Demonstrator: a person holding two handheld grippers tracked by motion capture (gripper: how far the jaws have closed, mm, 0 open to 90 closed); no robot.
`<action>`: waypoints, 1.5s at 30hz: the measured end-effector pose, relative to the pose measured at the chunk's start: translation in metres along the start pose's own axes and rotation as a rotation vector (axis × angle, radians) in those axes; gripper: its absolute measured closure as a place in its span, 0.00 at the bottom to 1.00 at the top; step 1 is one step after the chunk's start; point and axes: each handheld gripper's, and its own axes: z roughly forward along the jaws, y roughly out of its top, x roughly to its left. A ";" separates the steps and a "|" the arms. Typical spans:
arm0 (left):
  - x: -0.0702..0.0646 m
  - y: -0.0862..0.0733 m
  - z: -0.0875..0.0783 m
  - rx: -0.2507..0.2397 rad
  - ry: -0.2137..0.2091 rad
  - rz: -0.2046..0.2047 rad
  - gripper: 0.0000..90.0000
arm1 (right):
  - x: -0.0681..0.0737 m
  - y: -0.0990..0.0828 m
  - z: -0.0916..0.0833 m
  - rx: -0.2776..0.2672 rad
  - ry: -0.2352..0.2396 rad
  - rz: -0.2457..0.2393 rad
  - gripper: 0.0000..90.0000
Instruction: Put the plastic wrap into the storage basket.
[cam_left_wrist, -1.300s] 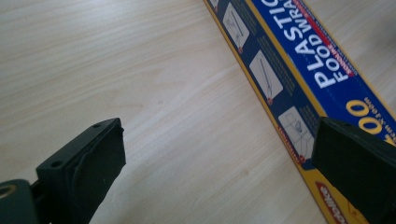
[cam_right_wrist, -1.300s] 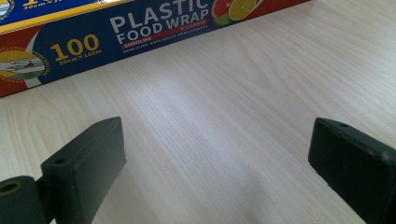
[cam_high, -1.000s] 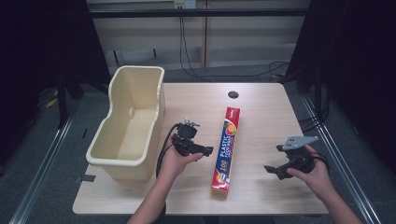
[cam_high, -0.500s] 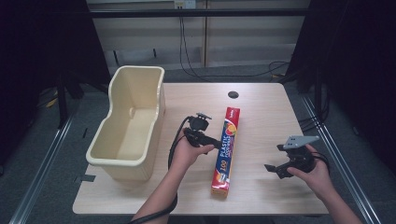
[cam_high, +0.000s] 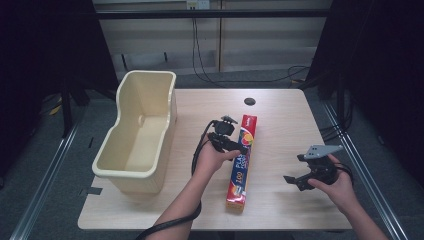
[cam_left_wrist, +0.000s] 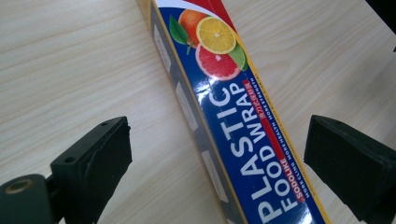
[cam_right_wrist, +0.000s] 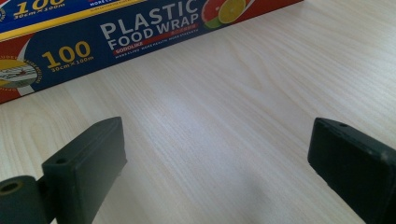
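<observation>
The box (cam_high: 242, 162) of plastic wrap is lying flat on the surface (cam_high: 280, 115), just right of the frame's centre in the high view. Its long axis is running from the upper middle toward the lower middle of that frame, tilted slightly, with the fruit-printed end pointing toward the far edge and the other end stopping just short of the near edge. Bare wood is lying open on both of its long sides: a strip between it and the tub (cam_high: 137, 132) at the left, and a wider stretch toward the right edge.

The left claw (cam_high: 240, 144) is hovering at the box's left side near its upper half, and its jaws have just been closing a little. In the left claw view the box (cam_left_wrist: 233, 116) is sitting between the two spread jaws, with neither pad pressing on it.

The right claw (cam_high: 295, 181) is sitting in the lower right of the high view, well apart from the box and near the right edge. Its jaws are standing wide apart over bare wood, with the box (cam_right_wrist: 116, 32) crossing the top of the right claw view.
</observation>
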 end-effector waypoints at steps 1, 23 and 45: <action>-0.002 0.001 0.002 0.002 0.001 -0.001 0.08 | 0.000 0.000 0.000 -0.001 0.005 0.002 0.04; -0.014 0.011 0.030 0.075 0.016 0.024 0.10 | -0.002 0.000 -0.002 -0.013 -0.002 0.007 0.05; -0.017 0.008 0.047 0.123 0.018 0.021 0.25 | -0.003 0.000 -0.005 -0.027 -0.009 0.021 0.05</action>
